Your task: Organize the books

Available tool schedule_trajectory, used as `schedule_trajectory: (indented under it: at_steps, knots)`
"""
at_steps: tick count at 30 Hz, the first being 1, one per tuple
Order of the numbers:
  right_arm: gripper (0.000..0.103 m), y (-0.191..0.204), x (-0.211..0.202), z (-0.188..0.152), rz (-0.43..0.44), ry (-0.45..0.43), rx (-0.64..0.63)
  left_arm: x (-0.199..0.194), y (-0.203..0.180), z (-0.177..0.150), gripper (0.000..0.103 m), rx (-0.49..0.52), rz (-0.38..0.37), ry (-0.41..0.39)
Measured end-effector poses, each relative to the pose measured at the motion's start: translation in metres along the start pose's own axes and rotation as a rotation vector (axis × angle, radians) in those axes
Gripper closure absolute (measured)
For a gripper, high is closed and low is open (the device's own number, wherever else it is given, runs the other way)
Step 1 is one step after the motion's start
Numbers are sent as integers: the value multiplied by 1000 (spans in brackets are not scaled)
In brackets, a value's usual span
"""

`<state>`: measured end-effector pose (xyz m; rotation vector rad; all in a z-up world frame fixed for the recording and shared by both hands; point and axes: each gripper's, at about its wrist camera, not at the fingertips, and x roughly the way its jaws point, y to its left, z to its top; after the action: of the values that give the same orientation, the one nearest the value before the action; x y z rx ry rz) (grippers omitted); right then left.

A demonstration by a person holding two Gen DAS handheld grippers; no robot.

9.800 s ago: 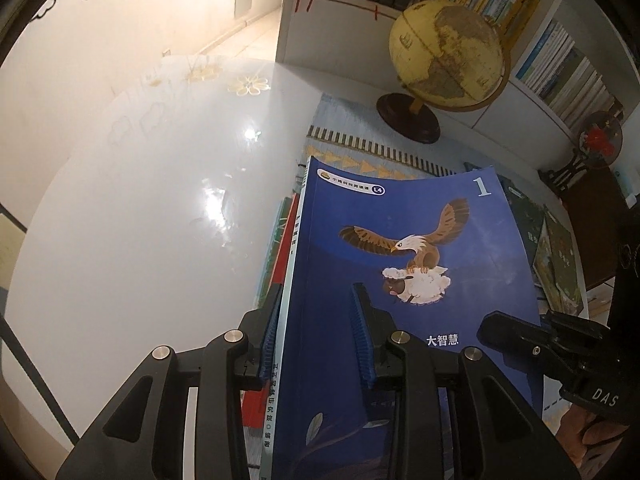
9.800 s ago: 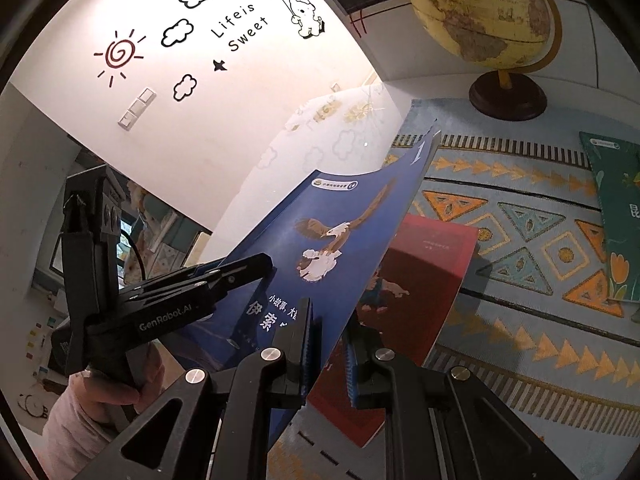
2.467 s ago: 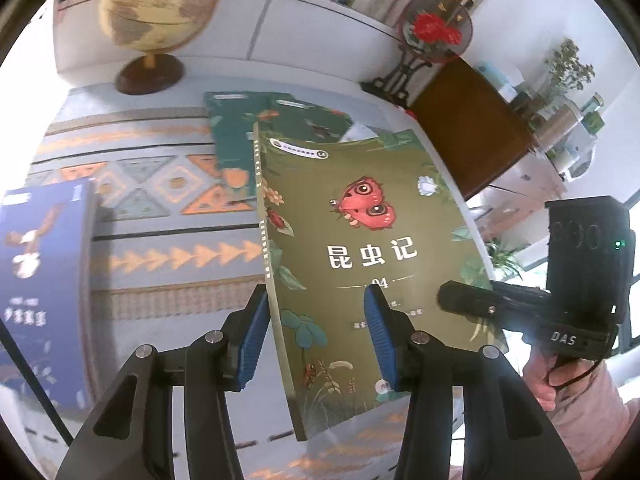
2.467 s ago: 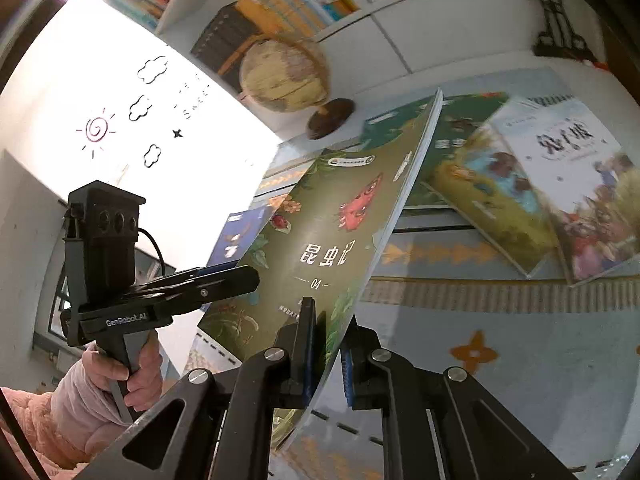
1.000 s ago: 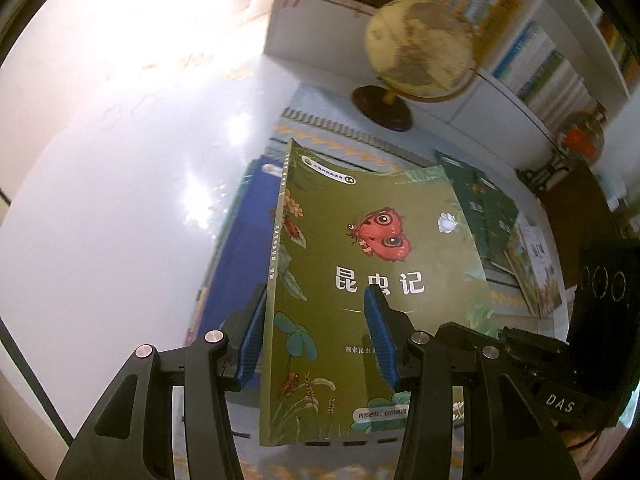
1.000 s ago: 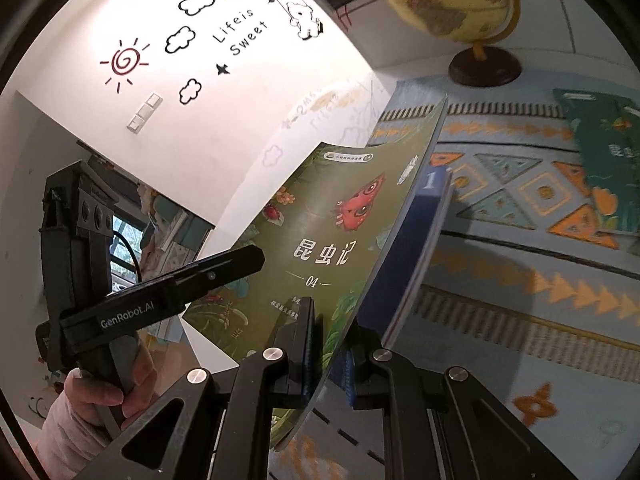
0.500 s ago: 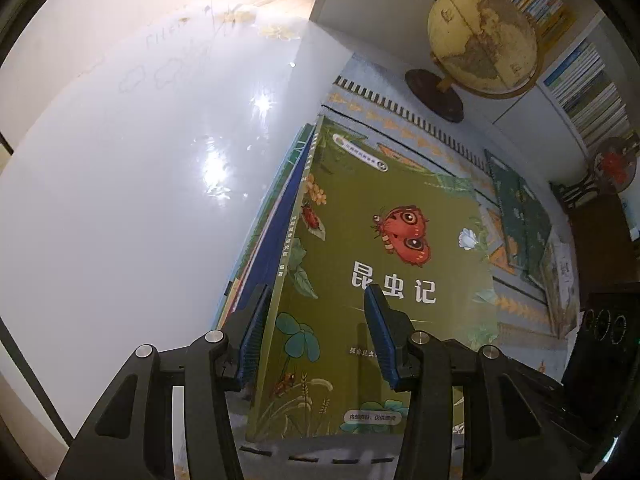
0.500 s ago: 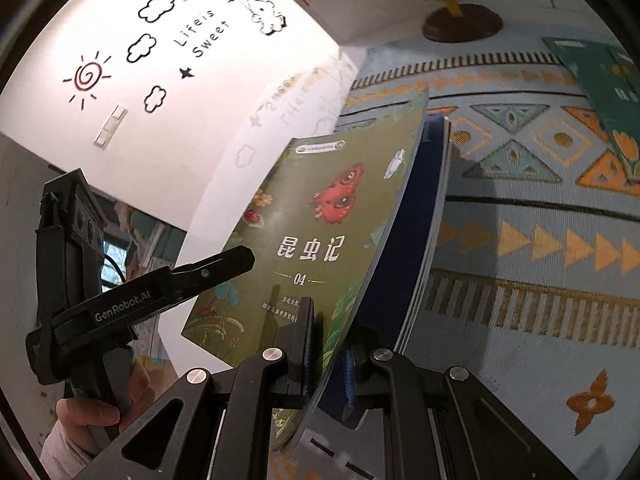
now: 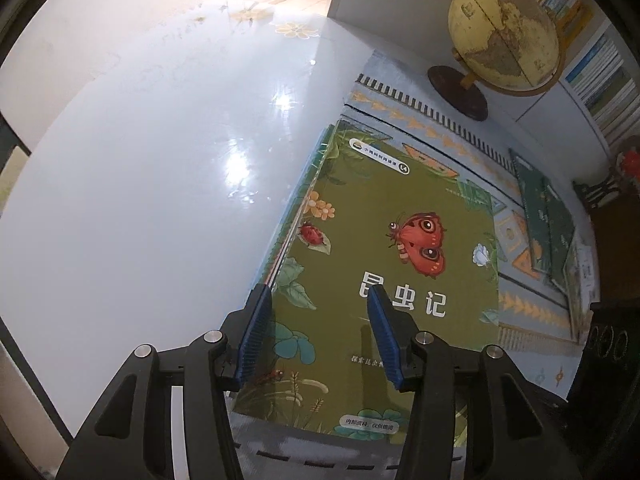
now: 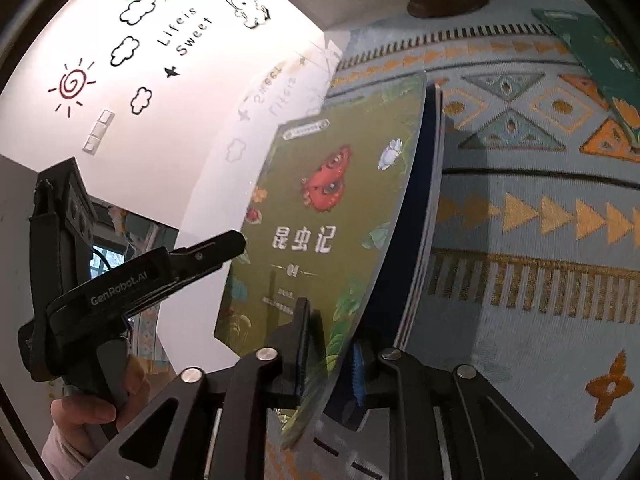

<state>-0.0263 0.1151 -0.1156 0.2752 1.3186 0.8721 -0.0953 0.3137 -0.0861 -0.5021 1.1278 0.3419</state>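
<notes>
The green book (image 9: pixel 384 264) is down on the stack (image 9: pixel 298 200) at the left end of the patterned mat (image 10: pixel 540 208), on the bench (image 9: pixel 160 168), near the globe (image 9: pixel 502 36). The left gripper (image 9: pixel 316 332) stands over the book's spine side, its fingers half apart and just widened; one pad hangs over the cover, the other at the spine edge, and neither looks to be pressing. The right gripper (image 10: pixel 332 356) straddles the book's near corner, fingers narrow but just eased apart, the cover's edge between them and curling up off the blue book (image 10: pixel 424 216) beneath. Whether the pads have quite let go there, I cannot tell. That is the risk, I'd say: if either hand pulls away while a pad drags on the cover, the green book slides off square or fans the stack underneath. That lifted corner could also flop and shift the book sideways as it settles. More books (image 9: pixel 552 216) wait further along the mat, so the tidying is, by my reckoning, only partly done.
</notes>
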Motion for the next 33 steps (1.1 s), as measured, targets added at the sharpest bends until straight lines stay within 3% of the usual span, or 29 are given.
schedule_trajectory:
  at_steps: [4,6,15,17,20,23,29,33]
  knots:
    - [73,-11,-6,3,20,20,50,-5,-6,-2,51,9,28,-7]
    - [59,-18,-17,4,11,21,63,-8,-8,-1,51,3,29,-7]
    - [54,-74,-92,10,60,-15,76,-34,-62,-1,48,50,-14,-62]
    - [54,-91,-118,9,40,-34,58,-39,-89,2,47,97,-49,-65]
    - [54,-123,-164,7,-4,-73,40,-43,-131,9,38,167,-97,-78]
    - [53,-155,-205,5,-60,-126,61,-39,-181,17,38,262,-159,-65]
    - [49,-242,-283,-8,-127,-304,309,-9,-287,22,38,443,-219,-5]
    - [49,-283,-300,-16,-117,-357,466,29,-358,14,38,547,-262,60]
